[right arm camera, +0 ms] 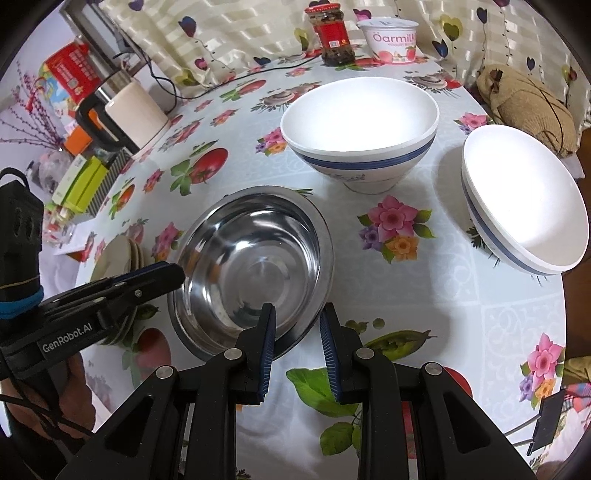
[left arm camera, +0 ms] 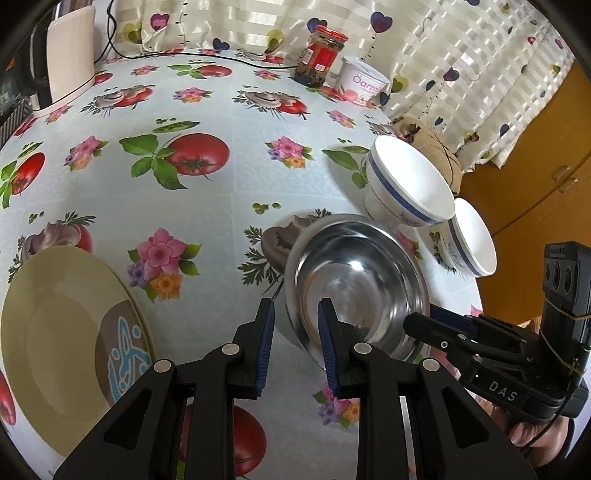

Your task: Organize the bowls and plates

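Two white blue-banded bowls [right arm camera: 360, 129] [right arm camera: 524, 199] stand at the far right of the surface [left arm camera: 221, 206]. Steel bowl [right arm camera: 255, 258] sits centre; left gripper [left arm camera: 295, 332] and right gripper [right arm camera: 297, 330] both straddle its rim, jaws spread, not pinching. Yellow plate [left arm camera: 62, 332] lies left.

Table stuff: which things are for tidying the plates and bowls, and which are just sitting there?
For the job: steel bowl; two white bowls with blue bands; yellow plate.

Just lying about: red-lidded jar; yogurt tub; kettle; woven hat.
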Demonstrator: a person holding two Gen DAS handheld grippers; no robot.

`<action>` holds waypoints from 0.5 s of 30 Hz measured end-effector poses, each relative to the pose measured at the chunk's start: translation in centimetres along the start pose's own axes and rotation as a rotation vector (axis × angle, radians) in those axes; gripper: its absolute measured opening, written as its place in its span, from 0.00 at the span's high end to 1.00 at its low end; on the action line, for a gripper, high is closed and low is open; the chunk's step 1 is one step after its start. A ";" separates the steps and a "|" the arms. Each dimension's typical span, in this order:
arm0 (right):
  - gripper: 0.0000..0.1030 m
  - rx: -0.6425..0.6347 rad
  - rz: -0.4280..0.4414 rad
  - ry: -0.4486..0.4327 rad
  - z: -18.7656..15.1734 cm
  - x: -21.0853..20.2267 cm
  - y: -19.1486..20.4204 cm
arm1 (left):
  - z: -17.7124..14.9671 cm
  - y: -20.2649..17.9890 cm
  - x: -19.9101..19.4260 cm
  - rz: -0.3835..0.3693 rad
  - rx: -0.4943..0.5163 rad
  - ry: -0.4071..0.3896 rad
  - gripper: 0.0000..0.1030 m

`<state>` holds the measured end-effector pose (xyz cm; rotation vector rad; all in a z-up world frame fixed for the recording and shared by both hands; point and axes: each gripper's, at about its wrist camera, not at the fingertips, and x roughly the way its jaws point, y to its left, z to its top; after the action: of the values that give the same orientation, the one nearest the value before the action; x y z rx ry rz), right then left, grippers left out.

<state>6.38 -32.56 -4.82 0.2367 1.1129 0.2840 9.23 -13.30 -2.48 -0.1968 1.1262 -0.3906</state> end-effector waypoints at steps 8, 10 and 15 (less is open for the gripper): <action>0.66 0.005 -0.019 -0.028 0.3 -0.9 -0.5 | 0.3 0.0 -0.9 0.005 -0.004 -0.025 0.76; 0.66 0.007 -0.023 -0.039 0.4 -1.3 -0.6 | 0.5 -0.1 -1.1 0.006 -0.001 -0.032 0.76; 0.66 -0.002 -0.032 -0.068 0.7 -2.4 -0.5 | 1.2 -0.5 -1.8 0.007 0.009 -0.054 0.76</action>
<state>6.04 -33.88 -2.65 0.2254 1.0480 0.2466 9.49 -13.11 -0.29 -0.1943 1.0721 -0.3816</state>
